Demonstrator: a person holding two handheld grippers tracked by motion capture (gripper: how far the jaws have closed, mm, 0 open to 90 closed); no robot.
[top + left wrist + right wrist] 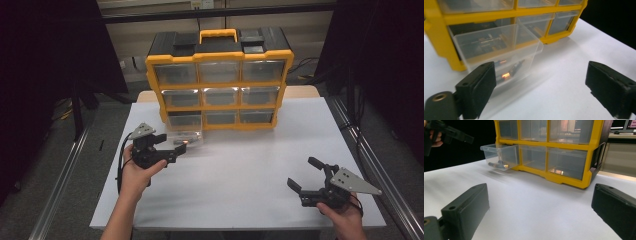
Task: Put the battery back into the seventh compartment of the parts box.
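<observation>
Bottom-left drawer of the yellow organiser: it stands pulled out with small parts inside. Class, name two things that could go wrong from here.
1. The clear drawer hangs well out of the organiser; pulled further, it may slip free and spill the small metal parts onto the table.
2. The left gripper sits open right beside the drawer's front, so a careless move could knock it askew or jam it while pushing it in.

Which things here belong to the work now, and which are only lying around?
Part of the work:
- pulled-out clear drawer
- small parts inside it
- yellow drawer cabinet
- left claw, open beside the drawer

Lying about:
- right claw, open, apart
- white table
</observation>
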